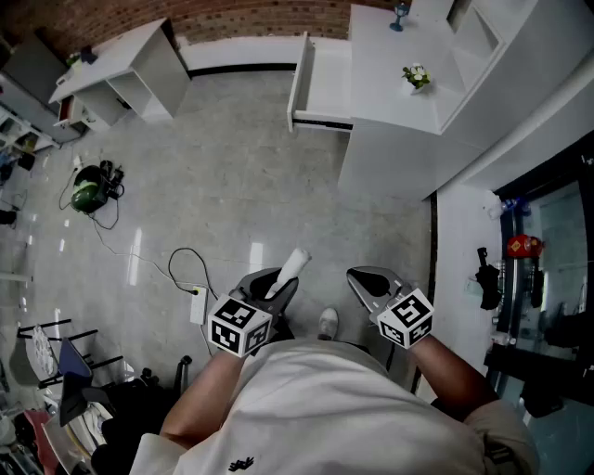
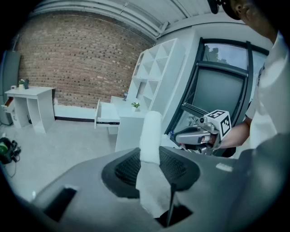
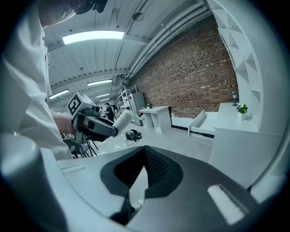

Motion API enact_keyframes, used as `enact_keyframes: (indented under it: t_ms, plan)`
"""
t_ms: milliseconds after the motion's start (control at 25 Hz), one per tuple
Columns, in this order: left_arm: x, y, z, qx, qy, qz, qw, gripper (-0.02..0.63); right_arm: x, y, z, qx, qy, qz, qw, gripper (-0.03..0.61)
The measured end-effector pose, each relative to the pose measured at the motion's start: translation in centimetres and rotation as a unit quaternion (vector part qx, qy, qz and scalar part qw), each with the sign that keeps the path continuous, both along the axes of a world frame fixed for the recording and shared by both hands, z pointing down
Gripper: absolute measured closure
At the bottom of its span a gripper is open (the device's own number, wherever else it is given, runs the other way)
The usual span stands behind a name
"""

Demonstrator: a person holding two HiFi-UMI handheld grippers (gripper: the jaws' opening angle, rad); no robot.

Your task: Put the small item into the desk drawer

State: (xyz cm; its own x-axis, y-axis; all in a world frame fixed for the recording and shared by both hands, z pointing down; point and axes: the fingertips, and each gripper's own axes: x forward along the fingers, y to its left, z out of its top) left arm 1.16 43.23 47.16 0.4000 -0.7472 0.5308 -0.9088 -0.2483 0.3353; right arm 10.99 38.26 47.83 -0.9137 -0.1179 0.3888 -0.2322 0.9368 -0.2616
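Note:
My left gripper [image 1: 275, 284] is shut on a white cylindrical item [image 1: 294, 263], which sticks out forward past the jaws [image 2: 150, 135]. To its right at the same height, my right gripper [image 1: 370, 282] is shut with nothing in it; its jaws meet in a narrow slit in the right gripper view. The white desk [image 1: 394, 102] stands ahead across the floor. Its drawer [image 1: 319, 87] is pulled open to the left and looks bare inside. The drawer [image 2: 107, 114] also shows far off in the left gripper view, and the drawer [image 3: 202, 123] in the right gripper view.
A small potted plant [image 1: 416, 76] and a blue goblet [image 1: 399, 15] stand on the desk, with white shelves [image 1: 483, 37] beside it. A second white desk [image 1: 121, 70] is far left. A green object [image 1: 90, 191] and cables [image 1: 190, 269] lie on the floor. Dark glass doors [image 1: 548, 269] stand at the right.

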Motion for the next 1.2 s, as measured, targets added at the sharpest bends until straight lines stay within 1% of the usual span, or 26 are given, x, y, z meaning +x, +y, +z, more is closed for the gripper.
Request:
enact_keyframes:
  t_ms: [160, 280, 440, 560, 600, 680, 840, 1040, 1200]
  plan:
    - [1.7, 0.8, -0.5, -0.001, 0.007, 0.003, 1.0000, 0.483, 0.7, 0.5, -0.4, 0.002, -0.008, 0.000, 1.000, 0.566]
    - [2.2, 1.4, -0.5, -0.003, 0.013, 0.003, 0.9999, 0.483, 0.9, 1.0, -0.9, 0.004, -0.011, -0.003, 1.000, 0.567]
    - [1.6, 1.0, -0.7, 0.004, 0.012, 0.007, 0.9999, 0.483, 0.7, 1.3, -1.4, 0.022, -0.002, -0.004, 1.000, 0.566]
    - [1.2, 0.5, -1.0, 0.012, 0.015, 0.008, 0.9998, 0.483, 0.4, 0.4, -2.1, 0.040, -0.004, 0.014, 0.999, 0.565]
    - [0.9, 0.4, -1.2, 0.014, 0.013, 0.011, 0.9998, 0.483, 0.2, 0.2, -2.4, 0.046, -0.004, 0.020, 0.999, 0.563]
    - [-0.2, 0.3, -1.4, 0.018, 0.012, 0.011, 0.9997, 0.483, -0.6, -0.1, -2.8, 0.054, -0.004, 0.024, 0.998, 0.513]
    - [-2.5, 0.1, -1.5, 0.025, 0.021, 0.008, 0.9994, 0.483, -2.6, -0.6, -3.1, 0.062, 0.001, 0.029, 0.998, 0.501]
    - [-4.7, -0.2, -0.8, 0.029, 0.017, 0.013, 0.9993, 0.483, -4.3, -1.1, -3.1, 0.066, -0.001, 0.045, 0.997, 0.517]
    - [-6.7, -1.5, 0.0, 0.027, 0.014, 0.015, 0.9994, 0.483, -5.1, -2.0, -2.2, 0.060, 0.006, 0.062, 0.996, 0.548]
